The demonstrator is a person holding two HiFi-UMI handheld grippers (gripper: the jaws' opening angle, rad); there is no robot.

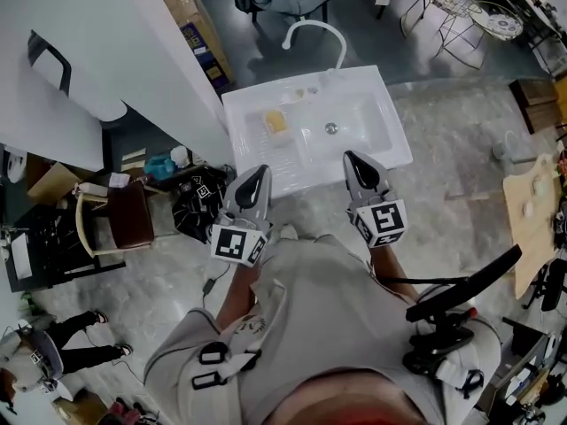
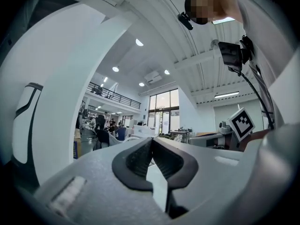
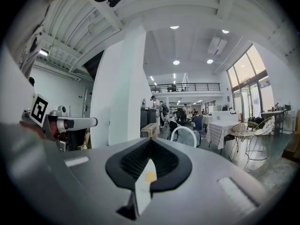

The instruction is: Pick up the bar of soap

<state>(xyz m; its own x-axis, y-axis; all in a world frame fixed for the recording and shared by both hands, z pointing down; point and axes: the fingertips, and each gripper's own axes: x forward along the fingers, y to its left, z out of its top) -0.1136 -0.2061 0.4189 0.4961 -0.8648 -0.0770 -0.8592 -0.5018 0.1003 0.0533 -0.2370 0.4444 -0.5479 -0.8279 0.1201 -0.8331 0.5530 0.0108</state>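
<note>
The yellow bar of soap lies on the left ledge of a white sink, left of the drain and in front of the curved white faucet. My left gripper hovers at the sink's front edge, below the soap, with its jaws closed tip to tip and nothing in them. At the same edge my right gripper is farther right, jaws also together and empty. In the right gripper view a sliver of the soap shows through the slot behind the pads.
A broad white pillar stands left of the sink, with cardboard boxes behind it. A brown chair and a black bag sit at the lower left. A wooden board is at the right.
</note>
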